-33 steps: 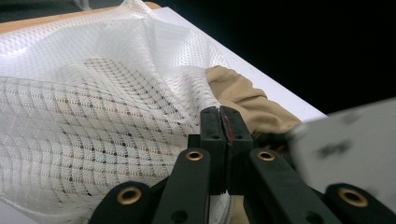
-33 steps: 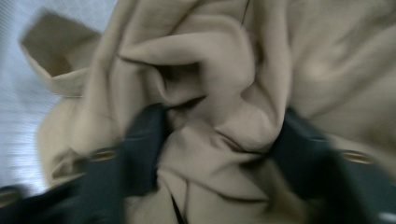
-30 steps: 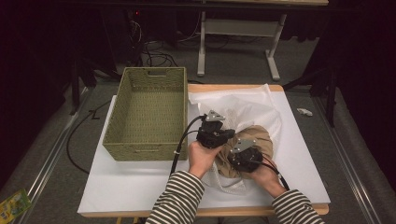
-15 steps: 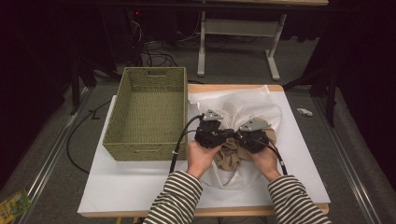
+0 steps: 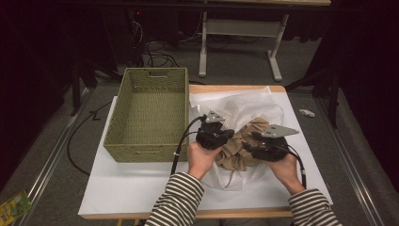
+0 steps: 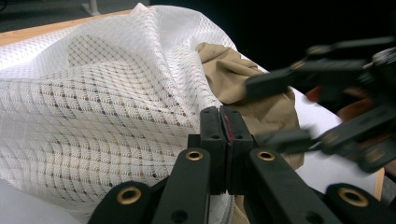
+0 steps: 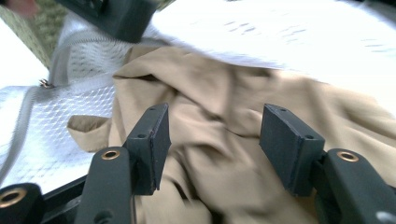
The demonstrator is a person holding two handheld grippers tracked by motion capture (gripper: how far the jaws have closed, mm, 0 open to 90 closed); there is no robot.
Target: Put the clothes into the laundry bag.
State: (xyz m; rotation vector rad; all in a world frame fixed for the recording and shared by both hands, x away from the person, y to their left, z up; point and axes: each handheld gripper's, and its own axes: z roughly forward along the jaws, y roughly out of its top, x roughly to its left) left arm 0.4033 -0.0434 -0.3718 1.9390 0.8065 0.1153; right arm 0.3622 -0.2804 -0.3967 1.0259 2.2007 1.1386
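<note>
So the thing being worked on is a tan garment [image 5: 244,143], crumpled into a soft wrinkly heap and sitting half inside a white mesh laundry bag [image 5: 244,106] on the right half of the table. The bag is a see-through diamond-pattern net with a grey zipper [image 7: 56,60] running along its opening; in the right gripper view the tan cloth spills out past that zipper edge, with one small flap [image 7: 88,128] lying on the mesh.

The left gripper [image 5: 225,136] has its jaws pressed together, and in the left gripper view the edge of the mesh bag runs right into them, so it's pinching the netting and holding it lifted off the cloth. The right gripper [image 5: 248,143] has jaws that have just been opening; they now stand wide apart above the tan garment, with the fabric showing between them but neither pad pressing on it.

Room-wise: the bag and garment sit on a white sheet [image 5: 131,188] covering the wooden table [image 5: 235,88]. The woven green basket [image 5: 149,117] is just beside the bag on the left, its right wall nearly touching the mesh. There's bare white sheet in front of the basket and to the right of the bag, up to the table's edge. A small white scrap [image 5: 306,113] lies near the far right edge, well apart from everything.
</note>
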